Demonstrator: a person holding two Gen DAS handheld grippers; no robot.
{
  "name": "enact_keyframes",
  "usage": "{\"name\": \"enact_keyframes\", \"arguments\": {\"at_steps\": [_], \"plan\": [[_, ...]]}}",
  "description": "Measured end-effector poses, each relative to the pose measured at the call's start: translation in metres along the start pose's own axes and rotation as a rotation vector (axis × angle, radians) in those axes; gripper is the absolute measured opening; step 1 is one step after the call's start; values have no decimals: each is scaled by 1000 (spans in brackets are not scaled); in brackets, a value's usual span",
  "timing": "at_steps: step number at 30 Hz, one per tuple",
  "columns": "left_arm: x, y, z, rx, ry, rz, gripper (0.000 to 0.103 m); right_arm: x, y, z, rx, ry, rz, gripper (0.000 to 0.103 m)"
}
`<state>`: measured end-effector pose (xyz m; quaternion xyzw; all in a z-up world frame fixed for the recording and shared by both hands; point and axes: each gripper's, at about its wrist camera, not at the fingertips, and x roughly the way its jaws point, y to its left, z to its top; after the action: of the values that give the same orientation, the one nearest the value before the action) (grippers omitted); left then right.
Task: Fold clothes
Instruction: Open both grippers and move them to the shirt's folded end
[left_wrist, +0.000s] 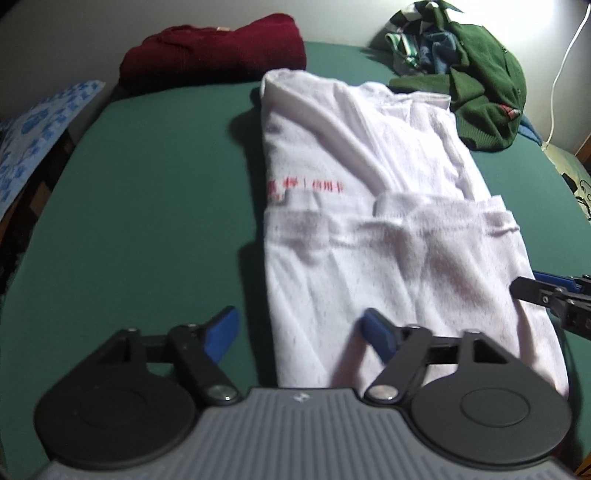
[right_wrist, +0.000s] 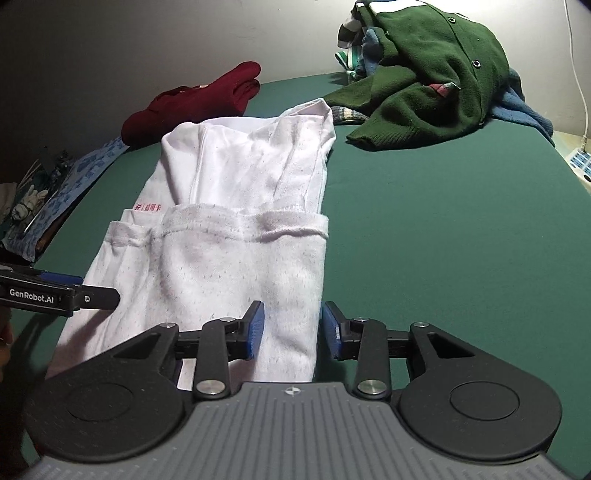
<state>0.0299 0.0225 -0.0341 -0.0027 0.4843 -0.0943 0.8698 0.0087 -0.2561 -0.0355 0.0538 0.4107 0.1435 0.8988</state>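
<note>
Green felt bench (right_wrist: 443, 229) by pale wall (right_wrist: 110, 44), folded white mesh shirt (right_wrist: 236, 258), knit sweaters at far edge, left gripper (left_wrist: 299, 325) fingers apart, right gripper (right_wrist: 293, 325) fingers apart astride shirt's edge.

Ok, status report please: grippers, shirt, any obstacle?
Left gripper open, right gripper open, both at near edge. White shirt partly folded, flat. Nothing blocking.

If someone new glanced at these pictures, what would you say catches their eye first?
The white shirt, partly folded, lies along the middle of the green table, its near end doubled back. Both grippers sit at its near end, the left gripper and right gripper each straddling an edge. Behind are a folded red sweater and a heap topped by a green cardigan.
</note>
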Motion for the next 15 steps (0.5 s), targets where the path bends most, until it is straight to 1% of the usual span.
{"name": "enact_keyframes", "arguments": {"at_steps": [1, 2, 5, 8, 10, 12, 13, 15], "plan": [[3, 2, 6, 7, -1, -14, 49, 5, 0, 6, 7, 7, -5, 19], [6, 4, 11, 9, -4, -25, 48, 10, -1, 13, 21, 16, -8, 14], [15, 10, 26, 5, -17, -41, 51, 26, -8, 31, 67, 19, -8, 13], [24, 11, 37, 28, -33, -46, 55, 39, -12, 45, 84, 12, 1, 13], [26, 12, 43, 33, -32, -68, 57, 42, -12, 51, 91, 21, -6, 14], [28, 17, 47, 20, -34, -91, 59, 41, -11, 54, 101, 39, -20, 24], [29, 20, 48, 11, -35, -102, 59, 39, -12, 54, 106, 44, -29, 33], [29, 22, 48, 16, -40, -118, 57, 34, -12, 51, 110, 60, -37, 29]]}}
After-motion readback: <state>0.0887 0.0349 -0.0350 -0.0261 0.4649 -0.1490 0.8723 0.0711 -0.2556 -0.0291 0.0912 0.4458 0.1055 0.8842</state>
